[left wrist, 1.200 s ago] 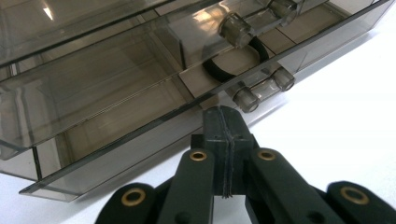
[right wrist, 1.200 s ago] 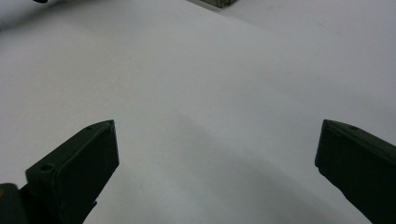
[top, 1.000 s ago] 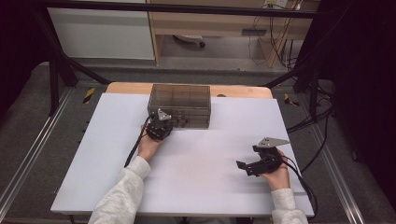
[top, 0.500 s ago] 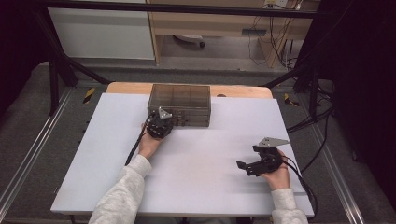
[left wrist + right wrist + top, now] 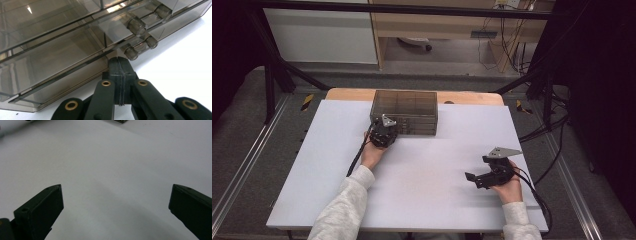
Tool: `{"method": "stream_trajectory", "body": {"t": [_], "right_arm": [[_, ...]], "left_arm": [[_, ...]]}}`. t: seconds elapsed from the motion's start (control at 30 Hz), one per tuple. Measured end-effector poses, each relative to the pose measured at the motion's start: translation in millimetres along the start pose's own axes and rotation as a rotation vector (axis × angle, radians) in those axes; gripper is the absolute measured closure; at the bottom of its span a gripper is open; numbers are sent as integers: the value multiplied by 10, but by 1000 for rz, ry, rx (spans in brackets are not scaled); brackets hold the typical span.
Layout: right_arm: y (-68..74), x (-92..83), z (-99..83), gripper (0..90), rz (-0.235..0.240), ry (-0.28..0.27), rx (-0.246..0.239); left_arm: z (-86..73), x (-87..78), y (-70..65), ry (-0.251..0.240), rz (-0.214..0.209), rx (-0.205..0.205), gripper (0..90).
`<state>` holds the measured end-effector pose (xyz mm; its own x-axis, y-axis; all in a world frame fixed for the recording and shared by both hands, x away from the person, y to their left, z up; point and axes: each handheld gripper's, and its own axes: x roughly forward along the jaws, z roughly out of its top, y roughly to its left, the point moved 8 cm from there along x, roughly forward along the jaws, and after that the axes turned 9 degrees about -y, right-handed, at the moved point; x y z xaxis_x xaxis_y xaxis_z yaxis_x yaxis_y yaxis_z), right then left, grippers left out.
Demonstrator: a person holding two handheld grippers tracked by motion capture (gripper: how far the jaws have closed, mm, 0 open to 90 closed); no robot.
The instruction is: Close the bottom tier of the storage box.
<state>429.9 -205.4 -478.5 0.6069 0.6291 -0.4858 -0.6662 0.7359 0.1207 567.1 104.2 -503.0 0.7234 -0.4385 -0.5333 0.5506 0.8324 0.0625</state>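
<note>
A smoky see-through drawer box (image 5: 404, 107) stands at the back middle of the white table (image 5: 427, 200). My left gripper (image 5: 386, 129) is at the box's front left, shut. In the left gripper view its pads (image 5: 115, 67) press flat together with nothing seen between them. The left gripper (image 5: 118, 61) has its tip right at the lower drawer front, beside a round clear knob (image 5: 131, 52). Whether the tip touches the box is hidden. My right gripper (image 5: 473, 180) rests low at the table's right, pointing left. In its own view the right gripper (image 5: 116, 192) stands wide open over bare white surface.
More round knobs (image 5: 136, 25) sit on the upper drawers. A wooden table edge (image 5: 347, 94) shows behind the white board. Black frame legs (image 5: 272, 75) and cables (image 5: 557, 150) flank the table. A cable (image 5: 359, 155) trails from the left gripper along the forearm.
</note>
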Motion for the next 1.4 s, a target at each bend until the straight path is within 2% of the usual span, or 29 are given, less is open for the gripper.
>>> {"method": "stream_trajectory", "body": {"t": [0.2,0.3,0.4,0.63,0.77,0.87,1.03,1.23,1.4], "right_arm": [[-1,0,-2,4,0,1,-1],[-1,6,-6,4,-1,1,-6],[-2,5,-6,4,-2,1,-7],[-3,5,-8,4,-3,1,-6],[5,17,-15,4,-2,6,-5],[7,19,-14,4,-2,4,-5],[6,16,-12,4,-2,3,-4],[5,9,-11,4,-1,4,-4],[5,9,-7,4,-2,-1,-2]], "left_arm": [[11,-51,-3,2,-12,-13,894],[24,-113,-24,-6,-31,-26,861],[11,-166,-44,-4,-44,-20,828],[-68,-312,-85,12,-104,-43,636],[-103,-411,-113,5,-126,-22,511],[-135,-457,-136,14,-120,8,393],[-140,-533,-185,27,-138,15,306],[-192,-634,-216,31,-133,41,198],[-267,-715,-181,45,-127,32,138]]}}
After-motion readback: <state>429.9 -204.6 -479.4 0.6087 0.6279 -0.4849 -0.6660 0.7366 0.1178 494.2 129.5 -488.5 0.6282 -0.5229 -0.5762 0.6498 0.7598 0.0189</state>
